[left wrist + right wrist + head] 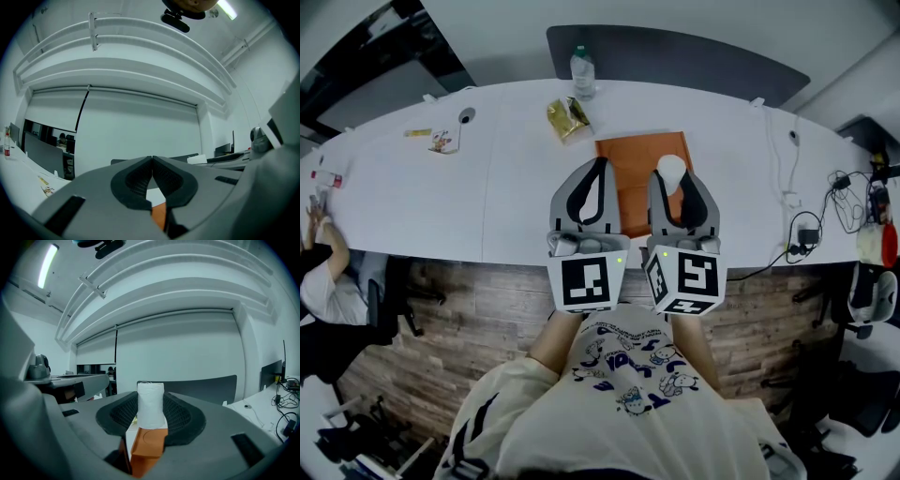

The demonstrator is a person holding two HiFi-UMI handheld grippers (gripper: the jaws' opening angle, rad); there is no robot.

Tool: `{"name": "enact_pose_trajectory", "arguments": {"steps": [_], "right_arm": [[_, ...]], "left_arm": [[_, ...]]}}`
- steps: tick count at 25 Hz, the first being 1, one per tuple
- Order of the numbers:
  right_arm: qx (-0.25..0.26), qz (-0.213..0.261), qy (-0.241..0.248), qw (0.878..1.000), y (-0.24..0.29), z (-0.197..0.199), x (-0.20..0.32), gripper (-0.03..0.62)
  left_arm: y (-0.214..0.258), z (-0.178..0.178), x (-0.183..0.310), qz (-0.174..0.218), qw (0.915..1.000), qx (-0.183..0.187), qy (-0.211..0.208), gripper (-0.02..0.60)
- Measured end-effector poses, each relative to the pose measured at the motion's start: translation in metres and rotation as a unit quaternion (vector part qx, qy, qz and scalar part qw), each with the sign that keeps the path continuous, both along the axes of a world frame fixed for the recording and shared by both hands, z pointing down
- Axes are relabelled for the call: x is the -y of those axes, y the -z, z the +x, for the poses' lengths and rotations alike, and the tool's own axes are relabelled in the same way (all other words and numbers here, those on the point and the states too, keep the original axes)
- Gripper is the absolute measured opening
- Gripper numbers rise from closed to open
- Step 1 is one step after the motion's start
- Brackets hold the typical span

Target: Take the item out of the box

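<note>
My right gripper [675,183] had its fingers clamped on the white roll [150,404], holding it upright over the orange box [633,173] on the tabletop [487,187]. My left gripper [152,161] hung by the box's left edge, fingers pressed together, nothing between them.

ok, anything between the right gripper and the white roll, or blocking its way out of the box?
Nothing visible. The white roll is already gripped between the right gripper's fingers over the orange box; the shut left gripper sits beside it, not above.
</note>
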State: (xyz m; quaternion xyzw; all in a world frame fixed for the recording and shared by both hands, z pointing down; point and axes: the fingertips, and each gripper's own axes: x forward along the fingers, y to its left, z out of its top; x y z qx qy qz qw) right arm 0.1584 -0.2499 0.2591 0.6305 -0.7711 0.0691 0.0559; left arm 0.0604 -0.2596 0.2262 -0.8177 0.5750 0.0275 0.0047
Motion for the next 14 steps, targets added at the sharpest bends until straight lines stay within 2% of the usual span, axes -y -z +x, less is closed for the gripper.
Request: {"name": "enact_pose_trajectory", "arguments": {"steps": [14], "right_arm": [[0.0, 0.007, -0.002, 1.0, 0.0036, -0.0022, 0.0017, 0.181]], "left_arm": [[0.0001, -0.0021, 0.0028, 0.001, 1.0, 0.0, -0.002, 0.018]]}}
